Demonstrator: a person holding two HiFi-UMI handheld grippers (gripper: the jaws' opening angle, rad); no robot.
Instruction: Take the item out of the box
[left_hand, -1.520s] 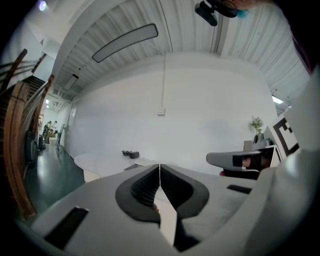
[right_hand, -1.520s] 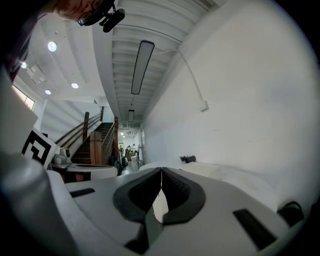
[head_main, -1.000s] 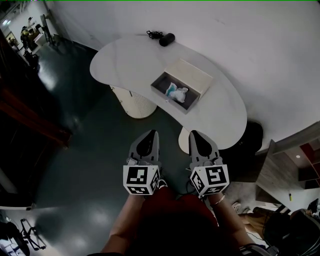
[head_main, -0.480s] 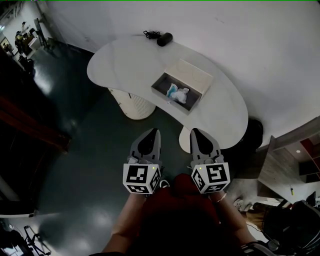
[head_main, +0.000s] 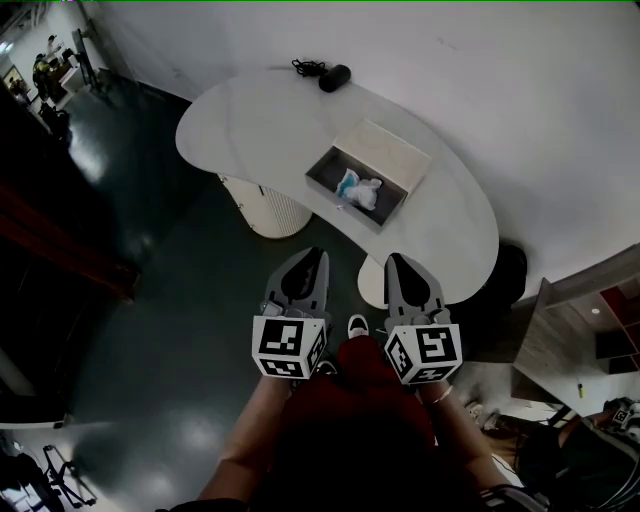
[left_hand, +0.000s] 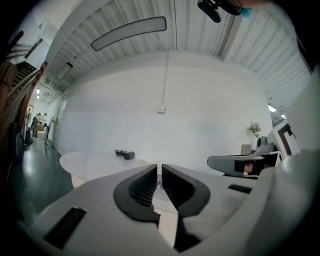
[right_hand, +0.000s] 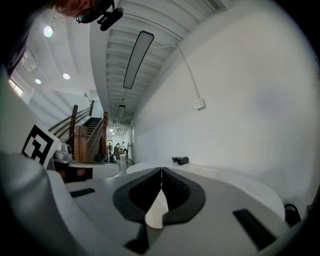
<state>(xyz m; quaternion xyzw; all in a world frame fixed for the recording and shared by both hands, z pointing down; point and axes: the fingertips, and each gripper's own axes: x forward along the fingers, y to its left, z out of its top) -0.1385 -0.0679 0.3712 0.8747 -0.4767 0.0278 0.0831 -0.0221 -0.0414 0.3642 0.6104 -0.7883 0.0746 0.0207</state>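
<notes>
An open grey box (head_main: 322, 174) with its pale lid (head_main: 389, 153) folded back lies on the white curved table (head_main: 240, 125) ahead of me. Inside it rests a white and teal item (head_main: 358, 189). My left gripper (head_main: 313, 256) and right gripper (head_main: 397, 262) hang side by side over the dark floor, short of the table's near edge and well apart from the box. In the left gripper view the left gripper (left_hand: 159, 169) is shut with nothing between its pads. The right gripper (right_hand: 161, 173) is likewise shut and empty in the right gripper view.
A black device with a coiled cable (head_main: 329, 76) sits at the table's far edge by the white wall. Ribbed white pedestals (head_main: 266, 207) carry the table. A dark round object (head_main: 507, 272) stands on the floor at the right, beside wooden furniture (head_main: 558, 345).
Both grippers have edged a little forward toward the table, still shut. The box and the item lie as before.
</notes>
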